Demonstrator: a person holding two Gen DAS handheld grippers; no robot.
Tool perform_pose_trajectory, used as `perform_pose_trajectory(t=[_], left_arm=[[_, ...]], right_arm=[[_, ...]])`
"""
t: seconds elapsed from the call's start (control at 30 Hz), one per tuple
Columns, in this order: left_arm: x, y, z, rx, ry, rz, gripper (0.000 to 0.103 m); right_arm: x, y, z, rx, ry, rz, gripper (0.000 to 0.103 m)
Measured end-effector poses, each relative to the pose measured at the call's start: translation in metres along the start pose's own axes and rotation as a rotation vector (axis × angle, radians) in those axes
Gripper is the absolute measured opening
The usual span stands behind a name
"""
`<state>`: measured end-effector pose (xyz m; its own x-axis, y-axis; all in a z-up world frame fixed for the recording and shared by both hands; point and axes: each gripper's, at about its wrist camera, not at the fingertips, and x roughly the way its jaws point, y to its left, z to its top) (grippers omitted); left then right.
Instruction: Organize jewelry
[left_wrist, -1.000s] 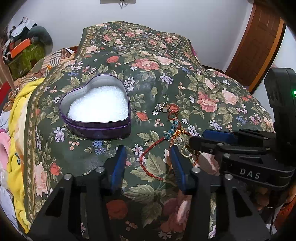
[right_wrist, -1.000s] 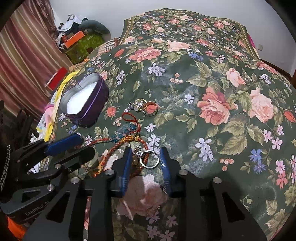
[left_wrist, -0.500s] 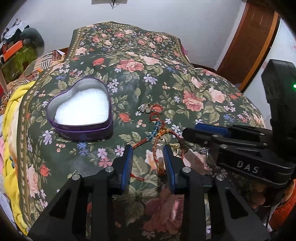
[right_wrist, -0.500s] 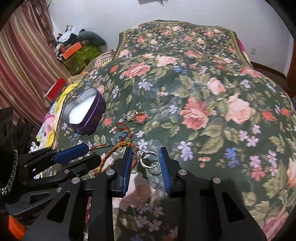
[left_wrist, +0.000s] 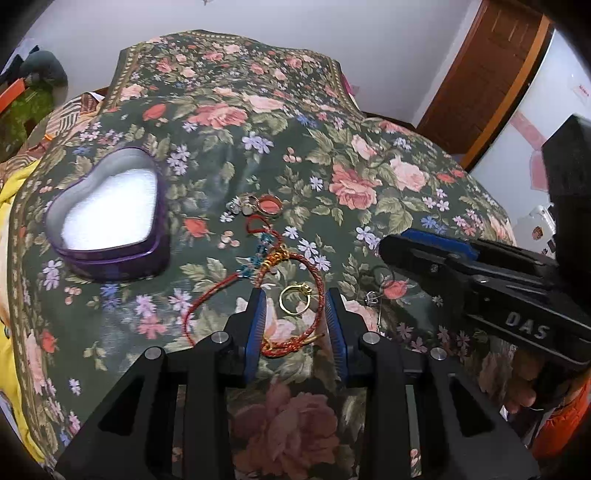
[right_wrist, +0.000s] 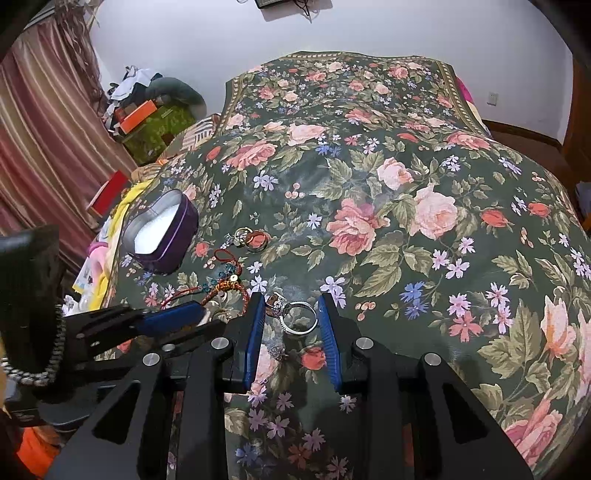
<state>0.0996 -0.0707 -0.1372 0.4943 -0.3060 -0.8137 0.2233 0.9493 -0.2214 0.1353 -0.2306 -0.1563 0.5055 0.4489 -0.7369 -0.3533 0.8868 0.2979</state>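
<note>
My left gripper (left_wrist: 295, 314) stands open low over the floral bedspread (left_wrist: 332, 140). A gold ring (left_wrist: 294, 298) and the end of a red braided bracelet (left_wrist: 320, 295) lie between its blue pads; neither pad presses on the ring. My right gripper (right_wrist: 291, 314) is shut on a silver ring with a stone (right_wrist: 300, 318), which spans from pad to pad. A purple heart-shaped tin (left_wrist: 110, 254) with white lining sits open to the left. Two more rings (left_wrist: 267, 205) and a red cord with teal beads (left_wrist: 258, 254) lie between tin and grippers.
A yellow blanket (left_wrist: 9, 206) hangs at the bed's left edge. Boxes and clothes (right_wrist: 147, 110) pile up by a striped curtain (right_wrist: 37, 129). A wooden door (left_wrist: 491, 66) stands at the right. A small silver piece (right_wrist: 277, 349) lies under the right gripper.
My left gripper slid right over the bracelet and its jaws narrowed; the gold ring now lies between them. The right gripper pulled back and rose a little, still holding the silver ring.
</note>
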Motion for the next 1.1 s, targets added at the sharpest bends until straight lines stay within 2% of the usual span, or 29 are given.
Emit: perform_pose_trajectory(t=[0.1, 0.33, 0.47, 0.73, 1.1], left_arm=[[0.009, 0.001, 0.0, -0.01, 0.019, 0.017, 0.032], [0.017, 0.002, 0.003, 0.001, 0.005, 0.044, 0.032], [0.019, -0.001, 0.002, 0.024, -0.004, 0.077, 0.021], [0.011, 0.001, 0.003, 0.001, -0.019, 0.06, 0.02], [-0.041, 0.009, 0.014, -0.032, -0.152, 0.066, 0.02]], right_arm=[[0.0, 0.001, 0.0, -0.004, -0.002, 0.003, 0.027], [0.0, 0.0, -0.002, 0.002, 0.0, 0.015, 0.027], [-0.003, 0.001, -0.002, 0.001, -0.004, 0.014, 0.027], [-0.011, 0.008, 0.001, -0.017, -0.021, 0.006, 0.027], [-0.022, 0.035, 0.014, -0.074, -0.067, 0.005, 0.027]])
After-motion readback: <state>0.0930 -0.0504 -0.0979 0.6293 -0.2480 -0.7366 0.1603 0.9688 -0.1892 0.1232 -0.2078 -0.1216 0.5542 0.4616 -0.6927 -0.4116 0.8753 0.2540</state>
